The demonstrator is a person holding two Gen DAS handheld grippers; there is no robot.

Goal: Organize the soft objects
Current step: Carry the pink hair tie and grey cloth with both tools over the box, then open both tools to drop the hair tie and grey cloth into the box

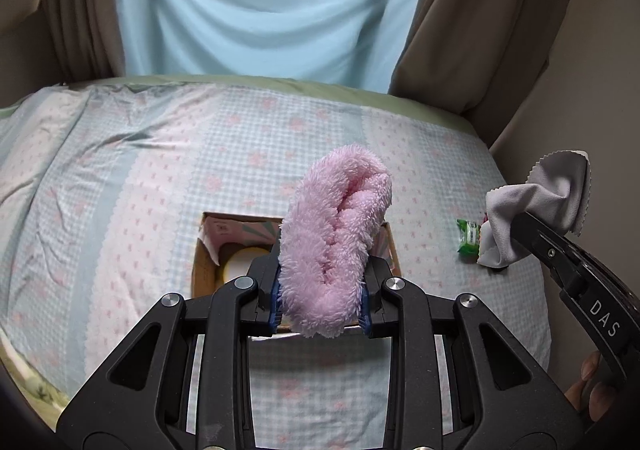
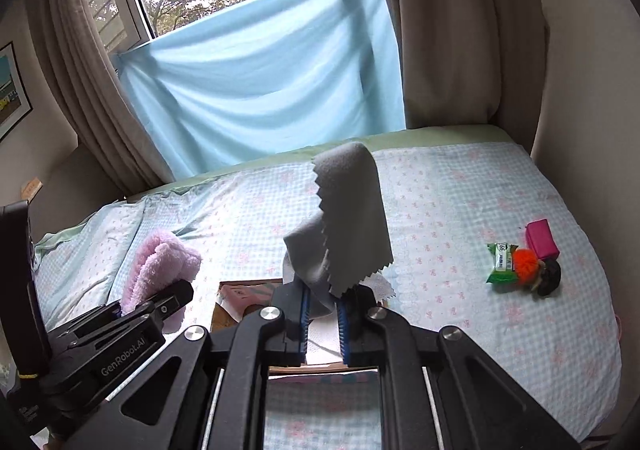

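Cardboard box (image 1: 208,250) interior mostly behind pink towel (image 1: 336,242).

Item count on and above the bed:

- Grippers: two, the left gripper (image 1: 322,290) and the right gripper (image 2: 323,324).
- Pink towel (image 1: 336,234): one.
- Grey cloth (image 2: 344,226): one.
- Cardboard box (image 1: 204,262): one.
- Green packet (image 2: 501,263): one.
- Orange pompom (image 2: 526,266): one.
- Pink pouch (image 2: 541,239): one.
- Dark round item (image 2: 550,278): one.
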